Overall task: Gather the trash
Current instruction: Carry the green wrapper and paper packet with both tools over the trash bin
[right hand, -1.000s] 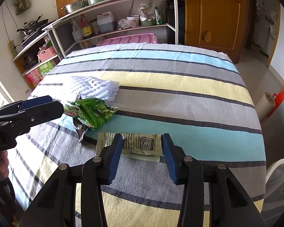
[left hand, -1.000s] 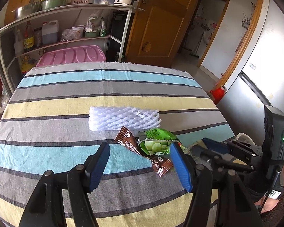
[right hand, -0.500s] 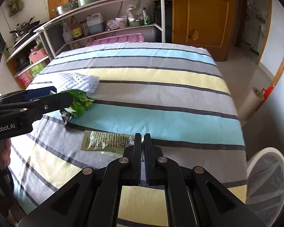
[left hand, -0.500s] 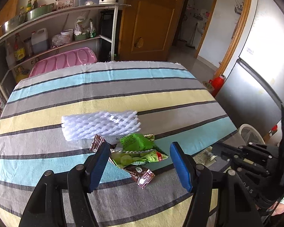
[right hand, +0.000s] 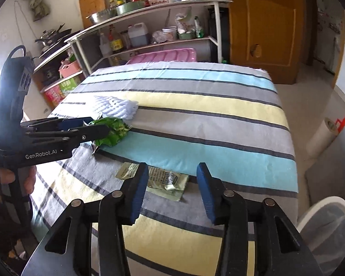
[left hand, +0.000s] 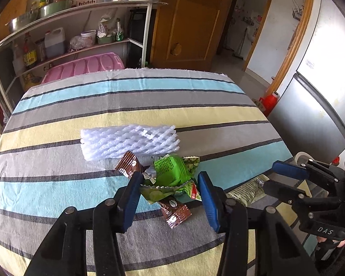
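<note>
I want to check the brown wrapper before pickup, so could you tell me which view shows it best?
The left wrist view: the brown wrapper lies in plain sight, both ends showing, its middle hidden under the green wrappers. The right wrist view shows almost none of it; the left gripper and green wrappers block it.

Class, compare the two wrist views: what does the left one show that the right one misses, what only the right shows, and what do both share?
Only the left view: the brown wrapper and the fridge. Only the right view: the white bin on the floor and the hand holding the left gripper. Both: the foam net, green wrapper, pale packet and striped cloth.
</note>
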`<state>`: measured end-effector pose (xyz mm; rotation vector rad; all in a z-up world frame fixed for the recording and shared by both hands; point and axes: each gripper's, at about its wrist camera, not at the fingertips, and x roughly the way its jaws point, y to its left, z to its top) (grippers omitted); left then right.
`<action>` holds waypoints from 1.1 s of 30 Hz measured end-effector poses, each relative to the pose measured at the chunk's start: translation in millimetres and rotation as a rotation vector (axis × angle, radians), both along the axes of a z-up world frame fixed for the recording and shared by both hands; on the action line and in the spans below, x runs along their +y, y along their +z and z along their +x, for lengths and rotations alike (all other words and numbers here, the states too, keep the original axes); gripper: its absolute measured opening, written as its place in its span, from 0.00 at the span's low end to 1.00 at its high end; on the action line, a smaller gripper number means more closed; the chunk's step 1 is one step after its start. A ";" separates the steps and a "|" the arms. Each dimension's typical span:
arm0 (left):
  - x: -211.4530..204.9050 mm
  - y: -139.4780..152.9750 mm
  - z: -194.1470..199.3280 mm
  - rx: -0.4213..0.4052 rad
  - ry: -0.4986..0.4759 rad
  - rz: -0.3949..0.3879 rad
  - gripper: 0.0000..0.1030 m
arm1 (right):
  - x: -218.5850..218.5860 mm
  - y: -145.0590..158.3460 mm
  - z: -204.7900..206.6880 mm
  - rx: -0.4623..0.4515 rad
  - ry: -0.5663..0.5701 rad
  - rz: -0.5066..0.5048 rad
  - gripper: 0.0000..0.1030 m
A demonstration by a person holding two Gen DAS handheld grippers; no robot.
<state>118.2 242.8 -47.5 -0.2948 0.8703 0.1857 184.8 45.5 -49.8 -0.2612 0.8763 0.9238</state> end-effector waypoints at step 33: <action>-10.7 -0.6 -45.5 -0.019 -0.055 0.027 0.46 | 35.4 -21.8 -41.9 -0.105 0.154 -0.123 0.31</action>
